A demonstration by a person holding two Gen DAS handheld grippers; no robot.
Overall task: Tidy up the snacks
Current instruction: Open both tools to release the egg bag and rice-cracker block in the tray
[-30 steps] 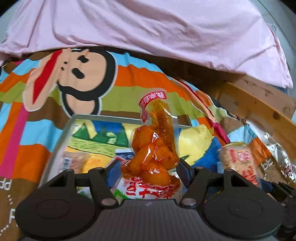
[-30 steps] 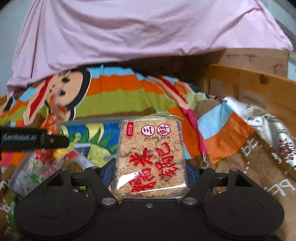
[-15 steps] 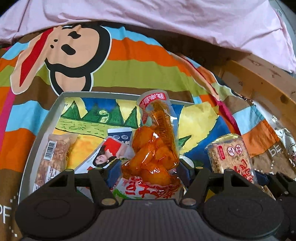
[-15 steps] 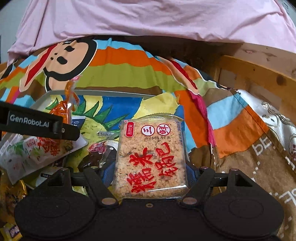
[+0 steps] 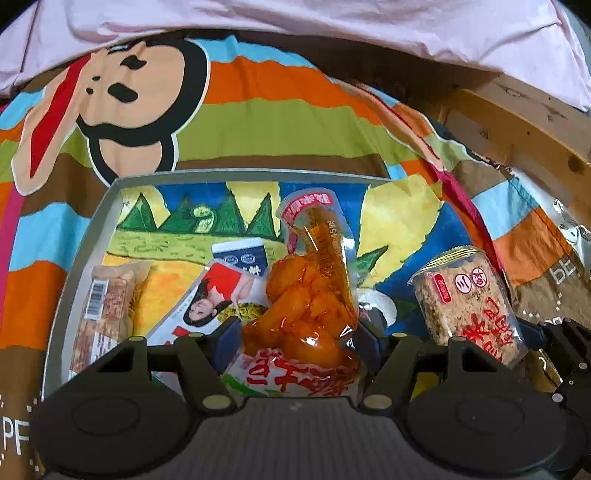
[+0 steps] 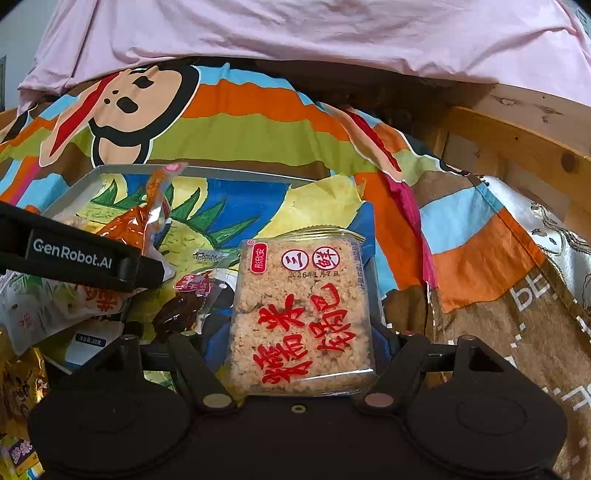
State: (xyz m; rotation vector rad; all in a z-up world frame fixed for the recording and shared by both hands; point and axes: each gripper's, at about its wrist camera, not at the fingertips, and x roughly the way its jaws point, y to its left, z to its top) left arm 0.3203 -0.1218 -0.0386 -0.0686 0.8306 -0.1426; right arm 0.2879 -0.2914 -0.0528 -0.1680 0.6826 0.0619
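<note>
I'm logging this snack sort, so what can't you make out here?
- Left view: the grey metal tray has its near rim hidden by the gripper body.
- Right view: the gold foil packets are cut off by the left edge.
- Both views: pad contact is hidden behind the snack packs.

Left tool (image 5: 295, 332), jaws opening, orange snack pouch (image 5: 310, 295) between them at lower centre, above grey tray (image 5: 74, 266); rice-cracker pack (image 5: 467, 299) lower right.

place: home, likely a bedroom | evidence: cartoon-monkey striped blanket (image 5: 236, 122) was spread out, pink sheet (image 6: 295, 33) hung behind, wooden bed frame (image 6: 517, 147) stood beside
</note>
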